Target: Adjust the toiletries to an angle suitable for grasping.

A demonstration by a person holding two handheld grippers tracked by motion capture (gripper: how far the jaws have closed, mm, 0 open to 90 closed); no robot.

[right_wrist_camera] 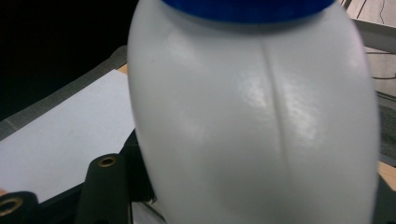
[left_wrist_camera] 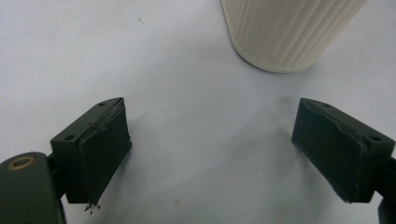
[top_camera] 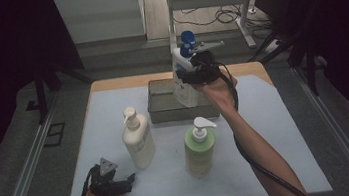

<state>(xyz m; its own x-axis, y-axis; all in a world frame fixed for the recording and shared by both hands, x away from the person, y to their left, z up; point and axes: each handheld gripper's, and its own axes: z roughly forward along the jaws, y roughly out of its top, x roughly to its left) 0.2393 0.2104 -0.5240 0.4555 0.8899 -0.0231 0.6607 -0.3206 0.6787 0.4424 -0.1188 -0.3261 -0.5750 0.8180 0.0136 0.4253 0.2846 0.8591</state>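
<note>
Left gripper (top_camera: 131, 179) fingers spread, right gripper (top_camera: 183, 78) pinching white blue-capped bottle (right_wrist_camera: 254, 116), label unreadable

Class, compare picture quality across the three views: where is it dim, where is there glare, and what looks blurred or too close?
High view: dim, surroundings nearly black, only the table lit. Left gripper view: evenly lit, soft shadows under the open left hand-held gripper, cream bottle cut off at the top. Right gripper view: white bottle very close, soft, with glare patches.

No text, label, brand, number or sign can be read on any bottle, the tray or the table.
</note>
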